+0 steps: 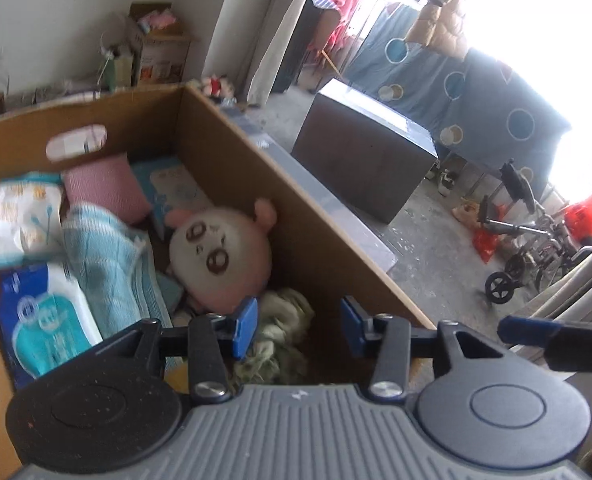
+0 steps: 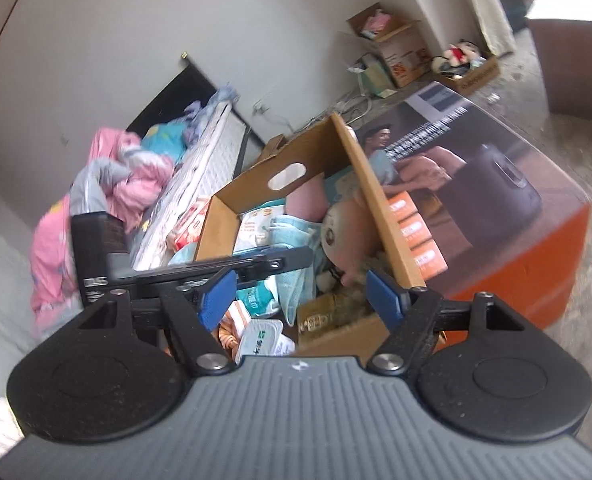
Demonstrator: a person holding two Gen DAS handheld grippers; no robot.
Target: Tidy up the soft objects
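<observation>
Over the open brown cardboard box (image 1: 224, 148), left gripper (image 1: 296, 330) hangs with blue pads apart, nothing between them. Right gripper (image 2: 299, 296) is also spread wide and empty, aimed at the same box from the near end.

Inside the box, left wrist view: round white-and-pink plush head with big dark eyes (image 1: 220, 256) at centre, against the right wall. Light blue striped towel (image 1: 108, 264) at 9 o'clock of it, pink knit cushion (image 1: 104, 188) at 11 o'clock, white and teal wipe packs (image 1: 24, 220) along the left wall, crumpled greenish-grey cloth (image 1: 284, 320) at 5 o'clock, just under the left pads.

Step looks like a drop-off into the box finished, both tools free. Next probably a fetch: the pink and grey bedding pile (image 2: 108, 184), at 9 o'clock of the box in the right wrist view, is still outside. Needs a swing away from the box and a wide grab on loose fabric.
</observation>
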